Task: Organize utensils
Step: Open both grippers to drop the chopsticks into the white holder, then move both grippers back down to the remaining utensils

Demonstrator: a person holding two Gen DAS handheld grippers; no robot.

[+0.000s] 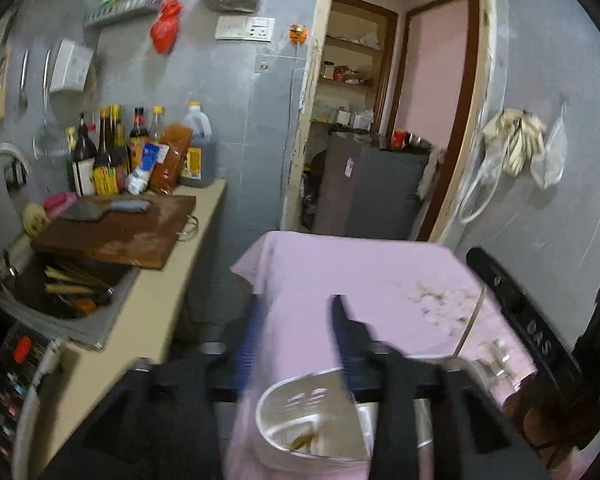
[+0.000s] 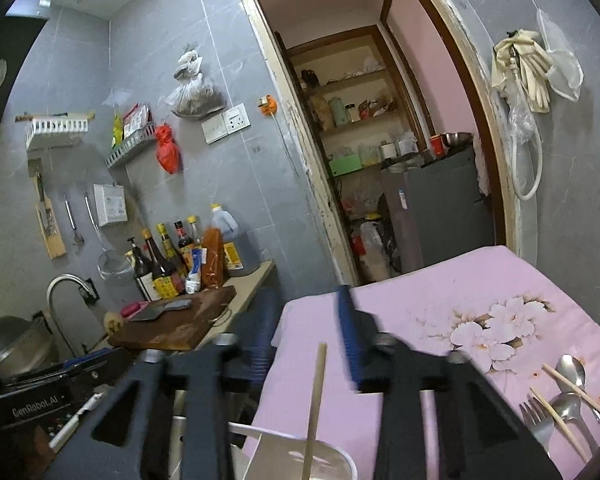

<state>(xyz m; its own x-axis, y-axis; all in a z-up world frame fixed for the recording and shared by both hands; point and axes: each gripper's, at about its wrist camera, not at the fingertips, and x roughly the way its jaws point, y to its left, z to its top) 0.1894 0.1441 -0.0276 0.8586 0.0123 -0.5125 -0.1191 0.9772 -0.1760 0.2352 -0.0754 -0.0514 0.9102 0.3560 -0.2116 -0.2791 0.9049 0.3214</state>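
Observation:
A white perforated utensil holder stands on the pink floral tablecloth, just below my left gripper. That gripper is open, with nothing between its blue-padded fingers. In the right wrist view the holder's rim shows at the bottom, and a wooden chopstick rises out of it. My right gripper is open around the chopstick; the pads stand clear of it. Spoons, a fork and more chopsticks lie on the cloth at the lower right.
To the left runs a counter with a wooden cutting board, a cleaver and several sauce bottles. A sink holds more chopsticks. Behind the table are a doorway and a grey fridge.

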